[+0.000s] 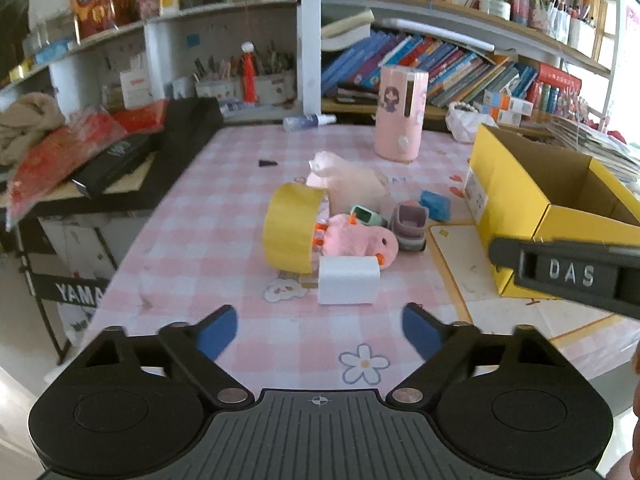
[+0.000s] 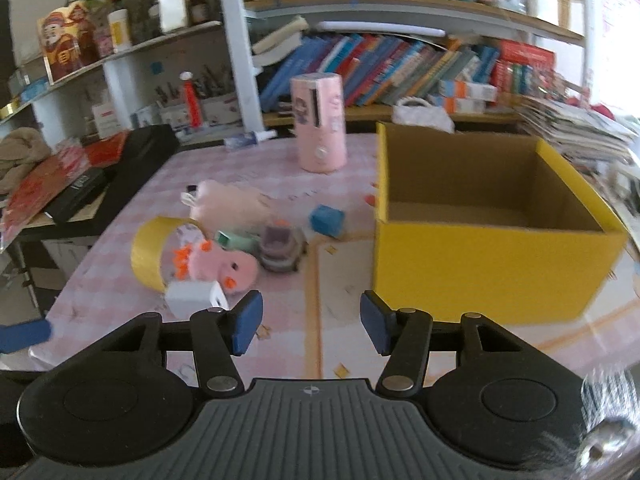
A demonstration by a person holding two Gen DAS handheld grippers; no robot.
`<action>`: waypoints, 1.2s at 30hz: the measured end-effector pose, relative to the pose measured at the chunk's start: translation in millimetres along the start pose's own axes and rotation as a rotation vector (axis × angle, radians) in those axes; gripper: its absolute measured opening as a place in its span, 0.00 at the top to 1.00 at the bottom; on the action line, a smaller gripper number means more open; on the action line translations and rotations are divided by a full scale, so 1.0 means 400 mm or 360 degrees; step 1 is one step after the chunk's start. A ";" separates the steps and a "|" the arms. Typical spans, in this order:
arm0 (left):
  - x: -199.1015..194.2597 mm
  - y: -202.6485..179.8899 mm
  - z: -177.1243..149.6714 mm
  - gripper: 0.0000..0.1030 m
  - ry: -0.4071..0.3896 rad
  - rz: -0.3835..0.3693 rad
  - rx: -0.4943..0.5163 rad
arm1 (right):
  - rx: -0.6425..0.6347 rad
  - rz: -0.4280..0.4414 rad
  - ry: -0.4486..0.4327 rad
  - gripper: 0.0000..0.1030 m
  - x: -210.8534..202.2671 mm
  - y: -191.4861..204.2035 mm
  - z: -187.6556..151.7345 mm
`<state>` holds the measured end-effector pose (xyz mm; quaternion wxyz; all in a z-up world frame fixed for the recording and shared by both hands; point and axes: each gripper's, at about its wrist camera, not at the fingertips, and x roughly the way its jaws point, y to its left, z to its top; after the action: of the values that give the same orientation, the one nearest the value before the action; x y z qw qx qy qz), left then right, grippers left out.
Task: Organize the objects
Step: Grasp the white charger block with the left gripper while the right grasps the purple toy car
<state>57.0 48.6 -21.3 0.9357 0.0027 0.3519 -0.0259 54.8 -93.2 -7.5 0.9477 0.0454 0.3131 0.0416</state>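
Left gripper point(image 1: 319, 330): you hold it spread apart and empty, low centre of the frame, aimed at the white block point(image 1: 349, 280) so it fits between the fingers.
Right gripper point(image 2: 311, 326): apart with nothing between, near the yellow box point(image 2: 492, 268).
Toys: the pink plush point(image 1: 360, 242) and tape roll point(image 1: 290, 228) sit clustered mid-counter point(image 1: 200, 240).
Box: open-topped at right, ready for them.
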 end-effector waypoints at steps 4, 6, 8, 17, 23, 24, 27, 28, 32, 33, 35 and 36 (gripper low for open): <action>0.058 -0.008 0.013 0.26 0.0034 -0.0015 0.0006 | -0.0061 0.0062 -0.0019 0.49 0.040 0.013 0.033; 0.088 -0.013 0.022 0.26 0.0051 -0.0001 0.0017 | -0.0094 0.0094 -0.0023 0.49 0.060 0.019 0.047; 0.122 -0.017 0.031 0.26 0.0076 0.0011 0.0015 | -0.0127 0.0124 -0.0024 0.49 0.081 0.022 0.060; 0.230 -0.025 0.049 0.26 0.0170 -0.0001 -0.0028 | -0.0194 0.0234 -0.0005 0.49 0.163 0.022 0.101; 0.263 -0.043 0.058 0.26 0.0195 -0.0029 -0.0015 | -0.0236 0.0257 0.0012 0.49 0.197 0.025 0.115; 0.267 -0.046 0.057 0.26 0.0200 -0.0022 -0.0010 | -0.0242 0.0248 0.0017 0.49 0.203 0.027 0.117; 0.276 -0.044 0.055 0.36 0.0214 -0.0013 -0.0004 | -0.0247 0.0203 0.0052 0.49 0.226 0.029 0.120; 0.275 -0.042 0.056 0.36 0.0210 -0.0021 -0.0006 | -0.0244 0.0190 0.0071 0.49 0.235 0.029 0.120; 0.266 -0.031 0.054 0.36 0.0228 -0.0051 -0.0033 | -0.0259 0.0144 0.0156 0.49 0.274 0.034 0.115; 0.262 -0.026 0.053 0.36 0.0235 -0.0063 -0.0040 | -0.0275 0.0128 0.0161 0.49 0.282 0.038 0.114; 0.255 -0.020 0.050 0.36 0.0250 -0.0079 -0.0047 | -0.0311 0.0087 0.0164 0.49 0.304 0.046 0.113; 0.252 -0.017 0.049 0.36 0.0255 -0.0089 -0.0049 | -0.0319 0.0066 0.0168 0.49 0.317 0.049 0.114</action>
<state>145.2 36.9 -72.7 0.9034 -0.0194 0.4259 -0.0464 182.5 -63.0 -43.7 0.9286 -0.0453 0.3559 0.0947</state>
